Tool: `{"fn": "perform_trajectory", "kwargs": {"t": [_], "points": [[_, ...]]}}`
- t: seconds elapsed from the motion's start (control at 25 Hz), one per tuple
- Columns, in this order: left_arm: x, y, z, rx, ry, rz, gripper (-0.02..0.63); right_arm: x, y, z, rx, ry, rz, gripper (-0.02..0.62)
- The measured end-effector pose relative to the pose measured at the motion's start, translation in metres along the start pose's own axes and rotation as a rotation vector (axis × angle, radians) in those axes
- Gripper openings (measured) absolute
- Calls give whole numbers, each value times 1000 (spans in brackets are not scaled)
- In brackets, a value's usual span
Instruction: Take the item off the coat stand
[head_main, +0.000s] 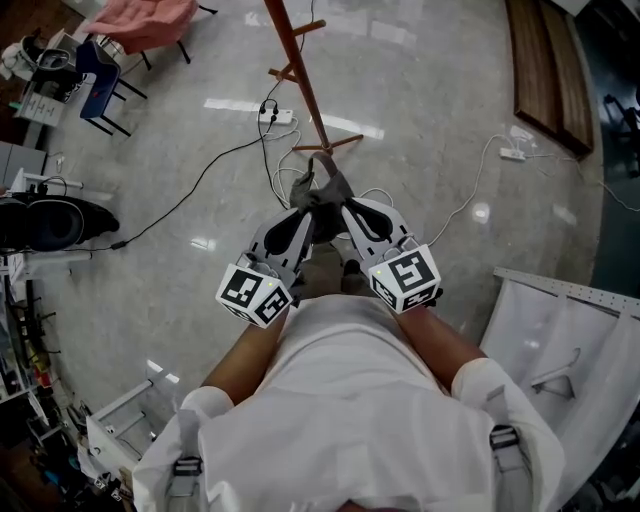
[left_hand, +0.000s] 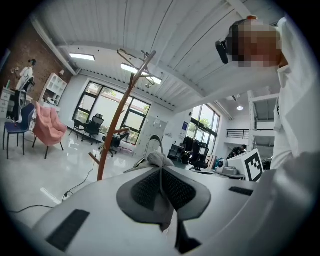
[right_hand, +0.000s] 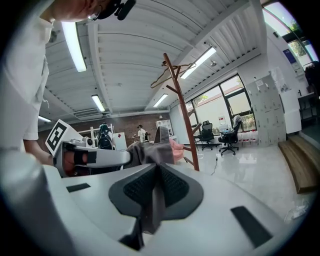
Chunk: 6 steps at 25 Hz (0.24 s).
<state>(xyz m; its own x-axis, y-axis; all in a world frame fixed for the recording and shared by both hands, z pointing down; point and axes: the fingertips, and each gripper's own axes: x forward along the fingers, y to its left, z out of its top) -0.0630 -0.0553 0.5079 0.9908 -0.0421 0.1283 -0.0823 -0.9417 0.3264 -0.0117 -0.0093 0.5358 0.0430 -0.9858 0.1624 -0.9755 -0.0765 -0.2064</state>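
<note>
A small grey cloth item (head_main: 322, 188) hangs between my two grippers, just in front of the person's chest. My left gripper (head_main: 306, 207) is shut on its left part, and grey fabric (left_hand: 158, 160) is pinched between its jaws (left_hand: 161, 175). My right gripper (head_main: 344, 207) is shut on the other side, with cloth (right_hand: 149, 150) running down between its pads (right_hand: 159, 181). The brown wooden coat stand (head_main: 300, 75) rises from the floor just beyond the cloth. A bare hanger (right_hand: 172, 70) sits at its top. The cloth is clear of the stand's pegs.
A white power strip (head_main: 278, 117) and black cables lie on the glossy floor by the stand's foot. A pink-draped chair (head_main: 145, 20) and a blue chair (head_main: 97, 85) stand far left. A white rack (head_main: 560, 330) is at the right, a wooden bench (head_main: 545, 70) behind it.
</note>
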Motion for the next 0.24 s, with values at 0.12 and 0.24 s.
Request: {"fn": "perform_trajectory", "kwargs": {"t": [0.12,0.24], "points": [[-2,1,-1,6,2,11,28,4,1,-2,-1,7,8,37],[-3,4,-3,3,-1,19,27,6,-1,-4,0,11,9,37]]}}
